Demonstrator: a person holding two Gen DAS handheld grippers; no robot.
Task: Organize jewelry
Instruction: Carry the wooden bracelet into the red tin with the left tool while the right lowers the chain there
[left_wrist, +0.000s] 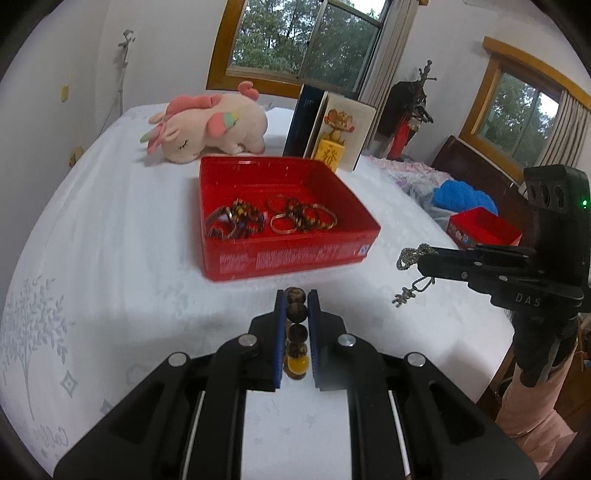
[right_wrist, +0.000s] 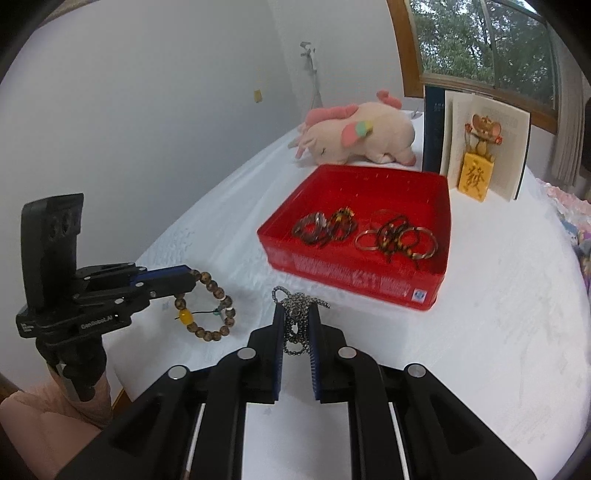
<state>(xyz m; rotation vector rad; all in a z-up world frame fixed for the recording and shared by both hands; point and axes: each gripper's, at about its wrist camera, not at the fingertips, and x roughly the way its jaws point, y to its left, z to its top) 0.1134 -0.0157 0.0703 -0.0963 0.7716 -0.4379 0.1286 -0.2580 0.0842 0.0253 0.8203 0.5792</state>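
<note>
A: We have the left gripper (left_wrist: 296, 299) clamped on the bead bracelet (left_wrist: 296, 332). In our left wrist view the beads stack in a line between the blue pads, running along the fingers, top bead poking just past the tips, yellow bead nearest the camera.

B: From the right wrist view the same bracelet (right_wrist: 207, 306) hangs as a loop from the left gripper (right_wrist: 190, 282), ring plane roughly vertical, above the white tablecloth (right_wrist: 480, 332). Round brown wooden-looking beads, one glossy yellow barrel bead, a dark cord knot.

A: Right side?

B: Our right gripper (right_wrist: 296, 310) is closed on the metal chain necklace (right_wrist: 295, 321). It's bunched between the pads, loops spilling over the tips, the rest dangling down between the fingers. Fine silver-grey links.

A: Left view agrees: chain (left_wrist: 413, 269) draped over the right gripper's (left_wrist: 421, 264) tip, small pendant hanging below.

B: Red plastic box (left_wrist: 288, 254) sits ahead of both grippers, rectangular, open top. Metal bangles and dark beaded bracelets lie inside.
</note>
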